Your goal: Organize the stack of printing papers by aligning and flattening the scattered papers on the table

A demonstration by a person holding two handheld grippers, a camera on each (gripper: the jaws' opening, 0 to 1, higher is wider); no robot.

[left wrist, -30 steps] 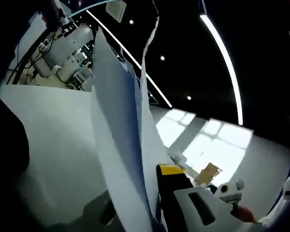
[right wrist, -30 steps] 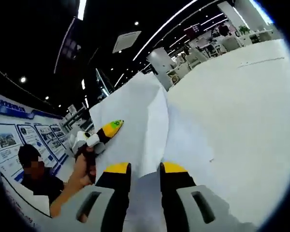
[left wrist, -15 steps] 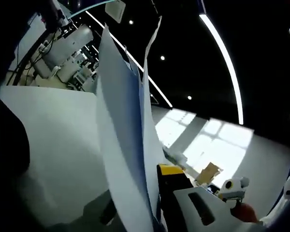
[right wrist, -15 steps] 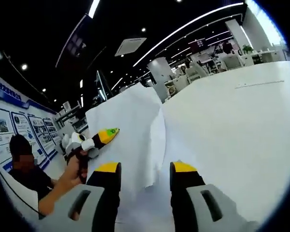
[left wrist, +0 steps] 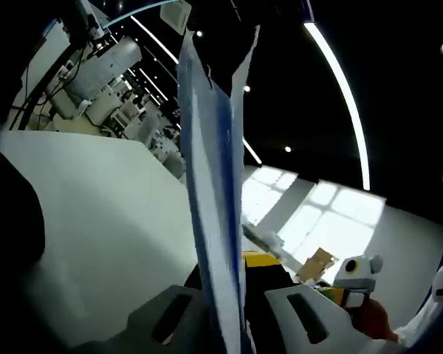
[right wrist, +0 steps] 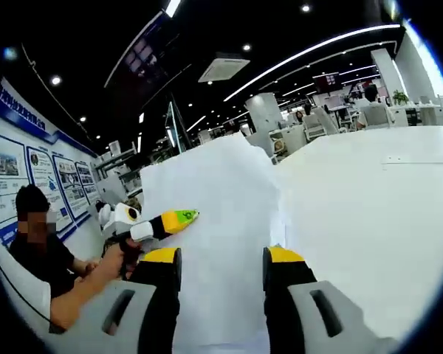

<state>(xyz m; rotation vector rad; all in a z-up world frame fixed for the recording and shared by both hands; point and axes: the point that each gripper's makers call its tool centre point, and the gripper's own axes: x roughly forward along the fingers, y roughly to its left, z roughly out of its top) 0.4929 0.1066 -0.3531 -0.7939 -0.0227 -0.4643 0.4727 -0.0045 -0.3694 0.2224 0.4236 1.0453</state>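
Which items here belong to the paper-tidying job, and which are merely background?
Job:
- white printing papers, held upright
- left gripper, shut on them
- right gripper, open
- white table

Background:
- blue-framed wall posters
- brown cardboard box

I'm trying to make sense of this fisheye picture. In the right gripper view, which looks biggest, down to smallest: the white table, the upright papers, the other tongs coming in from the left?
1. White table
2. Upright papers, though nearness to the camera enlarges them
3. Other tongs, clearly smallest
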